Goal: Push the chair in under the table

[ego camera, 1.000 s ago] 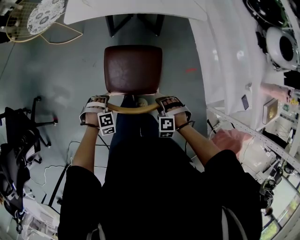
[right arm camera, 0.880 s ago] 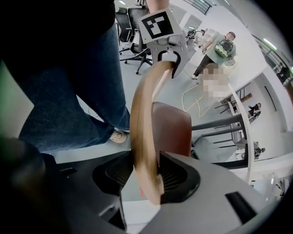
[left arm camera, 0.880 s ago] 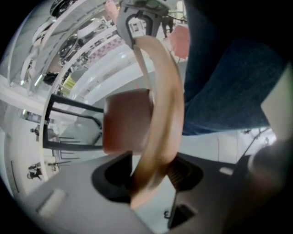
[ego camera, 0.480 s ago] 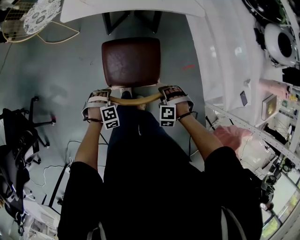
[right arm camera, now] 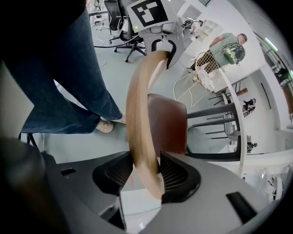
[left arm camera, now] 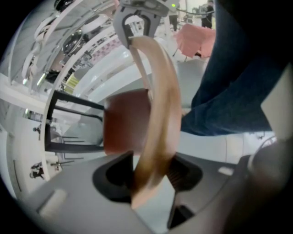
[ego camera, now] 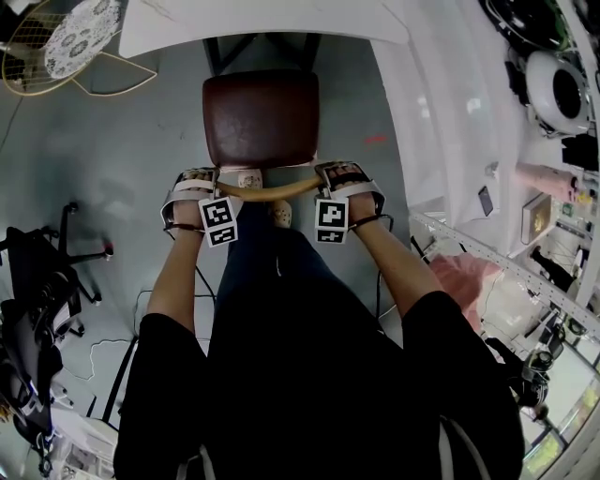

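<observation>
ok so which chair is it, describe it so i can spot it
Find the white table along the top of the head view; the chair stands just below its edge. It has a dark brown seat and a curved wooden back rail held by the left gripper and right gripper, unlike the black office chair and wire chair at the left.

no text or label is legible here.

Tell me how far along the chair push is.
Done: left tongs and right tongs are both clamped on the chair's wooden back rail. In hand: the brown seat sits just short of the white table edge. Left: the whole seat shows uncovered, so it must slide under.
</observation>
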Tool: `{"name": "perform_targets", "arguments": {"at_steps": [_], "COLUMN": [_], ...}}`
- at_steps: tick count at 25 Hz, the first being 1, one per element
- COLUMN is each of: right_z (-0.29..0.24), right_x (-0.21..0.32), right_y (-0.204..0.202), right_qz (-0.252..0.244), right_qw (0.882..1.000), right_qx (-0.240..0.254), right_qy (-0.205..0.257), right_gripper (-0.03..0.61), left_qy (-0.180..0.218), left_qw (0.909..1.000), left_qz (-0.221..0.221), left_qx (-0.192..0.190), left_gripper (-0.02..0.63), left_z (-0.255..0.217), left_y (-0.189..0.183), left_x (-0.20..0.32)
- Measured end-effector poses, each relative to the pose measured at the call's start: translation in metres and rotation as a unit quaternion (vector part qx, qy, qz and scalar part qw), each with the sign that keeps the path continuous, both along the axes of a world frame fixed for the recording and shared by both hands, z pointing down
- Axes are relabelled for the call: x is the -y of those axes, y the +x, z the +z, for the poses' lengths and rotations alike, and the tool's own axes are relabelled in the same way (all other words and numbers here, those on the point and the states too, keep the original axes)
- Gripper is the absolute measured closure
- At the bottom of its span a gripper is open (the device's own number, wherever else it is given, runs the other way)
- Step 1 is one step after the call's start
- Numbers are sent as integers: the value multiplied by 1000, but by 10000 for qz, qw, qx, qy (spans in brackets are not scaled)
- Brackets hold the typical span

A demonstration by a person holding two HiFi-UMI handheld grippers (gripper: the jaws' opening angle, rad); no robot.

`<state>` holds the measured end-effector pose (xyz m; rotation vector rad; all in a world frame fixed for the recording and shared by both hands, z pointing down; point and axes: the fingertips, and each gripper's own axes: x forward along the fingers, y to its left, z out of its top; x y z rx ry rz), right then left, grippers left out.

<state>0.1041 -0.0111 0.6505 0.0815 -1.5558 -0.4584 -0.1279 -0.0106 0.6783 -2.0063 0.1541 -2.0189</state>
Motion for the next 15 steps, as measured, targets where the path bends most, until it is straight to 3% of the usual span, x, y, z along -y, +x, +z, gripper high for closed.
{"name": "perform_targets", "arguments": {"at_steps": [15], "right_z": [2], "right_x": [91], "right_y": [2], "right_qz": [356], "right_qw": [9990], "right_qx": [-273], "right_qy": [7], "right_gripper": [396], "left_qy": [2], "left_qw": [9997], "left_qz": [205], "left_qx": [-157], "left_gripper": [410], "left_z": [0], "left_y": [3], "left_x": [90]}}
